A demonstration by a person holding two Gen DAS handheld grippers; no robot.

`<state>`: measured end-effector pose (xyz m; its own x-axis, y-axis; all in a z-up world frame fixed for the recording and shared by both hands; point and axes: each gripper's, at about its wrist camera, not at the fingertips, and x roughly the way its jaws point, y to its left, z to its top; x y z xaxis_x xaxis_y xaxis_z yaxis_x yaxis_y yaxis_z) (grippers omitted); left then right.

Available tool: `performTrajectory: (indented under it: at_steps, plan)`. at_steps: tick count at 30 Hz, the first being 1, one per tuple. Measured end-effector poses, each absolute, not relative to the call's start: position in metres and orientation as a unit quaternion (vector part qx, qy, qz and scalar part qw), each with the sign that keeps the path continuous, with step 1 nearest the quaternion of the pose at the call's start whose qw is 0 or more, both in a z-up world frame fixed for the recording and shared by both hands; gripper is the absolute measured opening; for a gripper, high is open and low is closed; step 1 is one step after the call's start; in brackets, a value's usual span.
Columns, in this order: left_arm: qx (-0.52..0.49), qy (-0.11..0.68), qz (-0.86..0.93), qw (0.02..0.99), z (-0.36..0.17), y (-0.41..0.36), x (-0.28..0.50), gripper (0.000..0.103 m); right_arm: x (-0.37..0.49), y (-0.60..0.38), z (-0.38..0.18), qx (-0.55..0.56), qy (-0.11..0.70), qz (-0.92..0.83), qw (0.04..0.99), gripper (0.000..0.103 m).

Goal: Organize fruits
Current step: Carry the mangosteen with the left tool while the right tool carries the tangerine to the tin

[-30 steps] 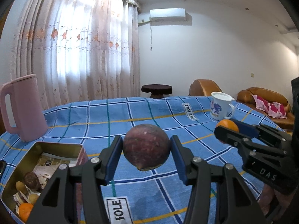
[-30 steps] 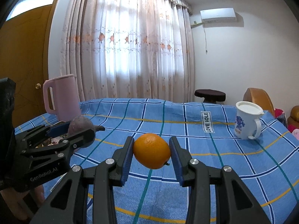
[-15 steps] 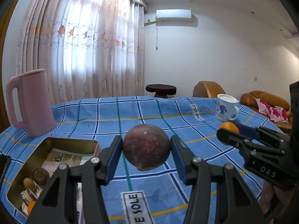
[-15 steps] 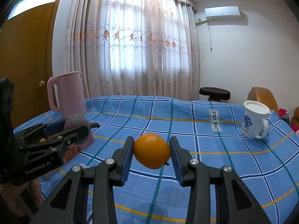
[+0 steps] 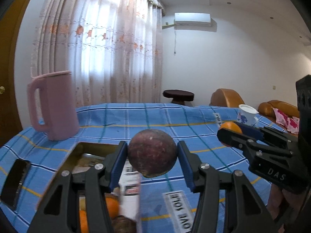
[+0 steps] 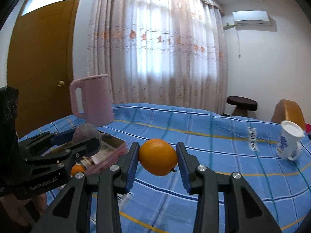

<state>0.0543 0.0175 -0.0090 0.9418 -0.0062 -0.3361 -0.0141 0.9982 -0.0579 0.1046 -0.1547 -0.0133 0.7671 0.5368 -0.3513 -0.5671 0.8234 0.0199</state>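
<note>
The left hand-held gripper point(image 5: 152, 160) is clamped on a dark purple fruit point(image 5: 152, 152), carried in the air above the near edge of an open metal tin point(image 5: 81, 148), while the right hand-held gripper point(image 6: 157, 160) pinches an orange point(image 6: 157, 156) clear of the blue checked table point(image 6: 213, 136), just right of the tin. Oranges point(image 5: 111, 206) and another dark fruit already lie in the tin, which sits near a pink jug point(image 5: 53, 104), with a black phone point(image 5: 14, 183) to its left and a white mug point(image 6: 289, 142) well apart. Both fruits appear to be mid-carry; the next move likely calls for lowering the purple fruit into a free spot before opening, the orange following.
</note>
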Motion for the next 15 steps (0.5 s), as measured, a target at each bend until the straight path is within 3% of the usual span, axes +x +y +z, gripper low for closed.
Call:
performTrajectory:
  at_steps: [15]
  plan:
    - [-0.063, 0.212, 0.094, 0.971, -0.022, 0.115, 0.035, 0.054, 0.096, -0.055, -0.015, -0.051, 0.196, 0.405, 0.892, 0.041]
